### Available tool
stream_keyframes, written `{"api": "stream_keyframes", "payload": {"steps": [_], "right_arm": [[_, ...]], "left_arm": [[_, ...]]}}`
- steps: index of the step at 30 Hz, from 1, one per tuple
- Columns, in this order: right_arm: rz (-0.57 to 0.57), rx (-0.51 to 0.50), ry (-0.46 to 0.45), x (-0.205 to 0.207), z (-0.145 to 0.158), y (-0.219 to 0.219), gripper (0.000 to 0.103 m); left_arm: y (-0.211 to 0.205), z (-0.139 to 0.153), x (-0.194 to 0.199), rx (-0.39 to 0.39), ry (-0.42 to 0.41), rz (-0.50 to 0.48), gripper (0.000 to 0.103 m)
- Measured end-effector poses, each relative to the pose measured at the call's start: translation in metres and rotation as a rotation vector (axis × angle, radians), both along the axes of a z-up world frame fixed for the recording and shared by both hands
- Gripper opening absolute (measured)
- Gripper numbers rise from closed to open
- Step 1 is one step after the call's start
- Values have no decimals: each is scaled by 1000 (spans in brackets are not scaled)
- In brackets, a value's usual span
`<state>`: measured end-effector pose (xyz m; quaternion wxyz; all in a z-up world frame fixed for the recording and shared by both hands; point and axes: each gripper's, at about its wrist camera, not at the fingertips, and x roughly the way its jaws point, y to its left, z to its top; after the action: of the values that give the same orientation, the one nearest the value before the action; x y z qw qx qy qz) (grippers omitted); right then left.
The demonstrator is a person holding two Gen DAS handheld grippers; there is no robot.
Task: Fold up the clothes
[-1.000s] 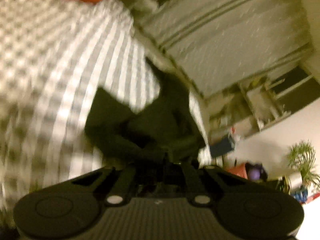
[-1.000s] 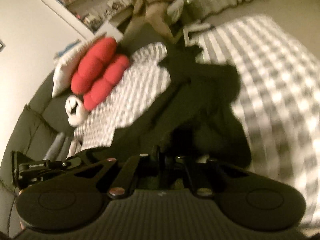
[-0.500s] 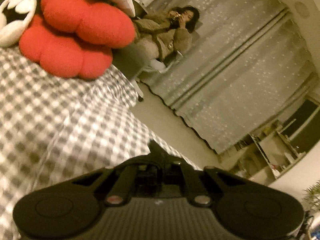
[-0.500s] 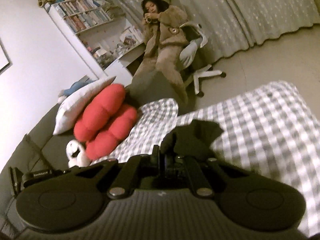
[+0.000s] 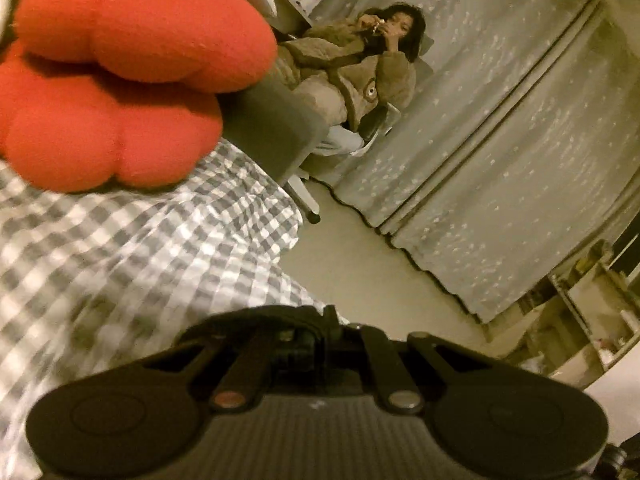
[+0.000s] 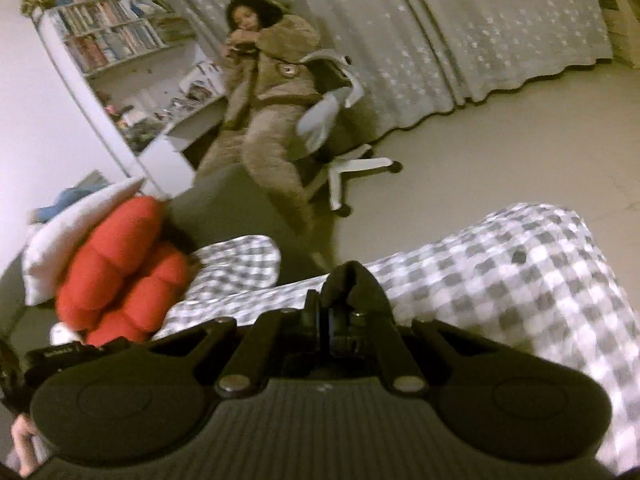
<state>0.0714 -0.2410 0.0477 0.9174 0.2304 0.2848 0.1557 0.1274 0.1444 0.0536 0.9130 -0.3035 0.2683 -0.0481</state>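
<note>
A black garment is pinched in both grippers, and most of it is hidden beneath them. In the right wrist view a small fold of the black garment point(image 6: 352, 280) sticks up from my right gripper point(image 6: 329, 312), which is shut on it. My left gripper point(image 5: 326, 322) is also shut, with only a dark rim of the garment point(image 5: 280, 314) showing over its fingers. Both grippers hover over the grey-and-white checked bed cover point(image 5: 120, 264) point(image 6: 520, 264). The left one is close to a red cushion point(image 5: 120, 80).
The red cushion point(image 6: 116, 264) and a white pillow point(image 6: 68, 228) lie at the cover's far left. Past the bed's end, a person in a brown fleece suit point(image 6: 272, 80) sits on a white swivel chair point(image 6: 340, 168). A bookshelf point(image 6: 112, 40) and curtains point(image 5: 500, 140) stand behind.
Both grippers swung across the bed toward the red cushion. The black garment, which spread out ahead of them a second ago, is now almost wholly hidden under the grippers.
</note>
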Motion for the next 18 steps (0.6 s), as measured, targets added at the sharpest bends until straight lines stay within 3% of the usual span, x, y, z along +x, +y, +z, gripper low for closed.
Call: {"api": "stream_keyframes", "payload": {"steps": [5, 11, 18], "right_arm": [[-32, 15, 18, 34, -18, -10, 5], [-65, 55, 73, 65, -39, -23, 5], [-57, -12, 132, 84, -59, -14, 6]], "left_arm": [[-16, -11, 41, 36, -1, 5, 3], [-22, -33, 78, 13, 30, 14, 4], [-32, -61, 105, 55, 95, 55, 4]]}}
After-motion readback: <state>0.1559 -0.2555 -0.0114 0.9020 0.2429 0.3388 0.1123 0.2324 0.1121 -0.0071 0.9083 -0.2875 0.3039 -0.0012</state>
